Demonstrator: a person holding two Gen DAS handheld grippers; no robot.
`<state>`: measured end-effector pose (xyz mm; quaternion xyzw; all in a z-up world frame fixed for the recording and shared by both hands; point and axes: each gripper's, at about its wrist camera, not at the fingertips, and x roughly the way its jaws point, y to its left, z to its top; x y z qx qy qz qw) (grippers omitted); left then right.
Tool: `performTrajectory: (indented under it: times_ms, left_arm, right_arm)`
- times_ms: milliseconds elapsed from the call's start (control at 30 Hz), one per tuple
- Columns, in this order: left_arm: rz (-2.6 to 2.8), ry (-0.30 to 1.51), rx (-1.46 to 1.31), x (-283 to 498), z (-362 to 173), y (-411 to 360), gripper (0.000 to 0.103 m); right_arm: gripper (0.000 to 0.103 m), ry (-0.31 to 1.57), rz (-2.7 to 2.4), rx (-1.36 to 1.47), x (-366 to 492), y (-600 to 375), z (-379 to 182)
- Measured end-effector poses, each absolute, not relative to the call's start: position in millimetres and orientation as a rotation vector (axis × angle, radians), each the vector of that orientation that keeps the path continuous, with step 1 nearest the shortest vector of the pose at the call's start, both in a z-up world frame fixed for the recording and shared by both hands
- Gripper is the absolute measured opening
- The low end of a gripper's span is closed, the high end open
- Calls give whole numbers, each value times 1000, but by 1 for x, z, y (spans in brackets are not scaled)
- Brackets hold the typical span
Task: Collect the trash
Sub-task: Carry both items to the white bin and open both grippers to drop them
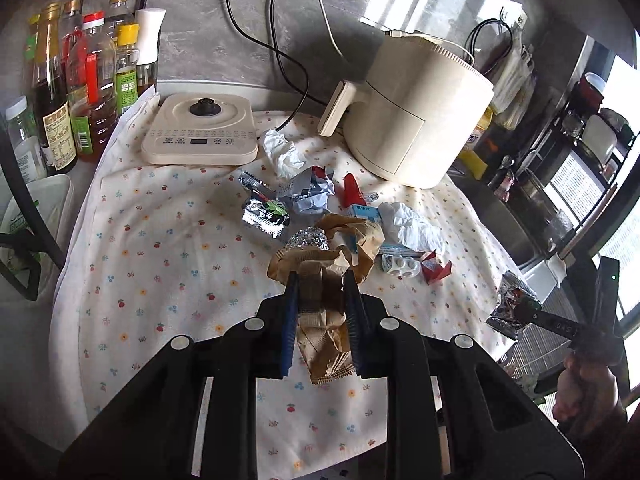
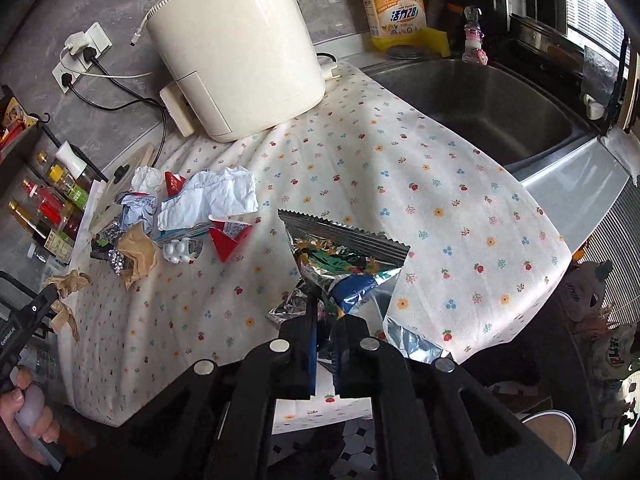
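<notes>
My left gripper [image 1: 320, 278] is shut on a crumpled brown paper bag [image 1: 324, 312], held just above the floral cloth [image 1: 160, 264]. My right gripper [image 2: 326, 300] is shut on a shiny foil snack wrapper [image 2: 344, 248], lifted above the cloth near the counter's front edge; it also shows at the right in the left wrist view [image 1: 510, 304]. A pile of trash lies on the cloth: white tissues [image 1: 412, 228], a foil ball [image 1: 308, 238], a silver wrapper [image 1: 264, 212], a pill blister [image 1: 402, 266], red scraps [image 1: 436, 270] and a blue-white crumpled paper [image 1: 316, 196].
A cream air fryer [image 1: 416, 108] stands at the back, an induction cooker [image 1: 200, 130] left of it, and oil and sauce bottles [image 1: 80, 80] at the far left. A steel sink [image 2: 480, 104] lies right of the cloth, with a yellow detergent bottle [image 2: 394, 4] behind.
</notes>
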<state>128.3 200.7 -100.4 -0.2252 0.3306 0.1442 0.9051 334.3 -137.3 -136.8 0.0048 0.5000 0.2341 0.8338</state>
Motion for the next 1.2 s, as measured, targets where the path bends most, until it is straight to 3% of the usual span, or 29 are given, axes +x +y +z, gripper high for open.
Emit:
performTrajectory:
  times_ms: [633,1200]
  left_arm:
    - [-19,764,-339,183,-100,12,22]
    - [-368,944,-212,231,-158,-170,22]
  right_arm:
    - [7,1050,335,113,284,-318,-129]
    - [10,1223,31,248,222,-478,-212]
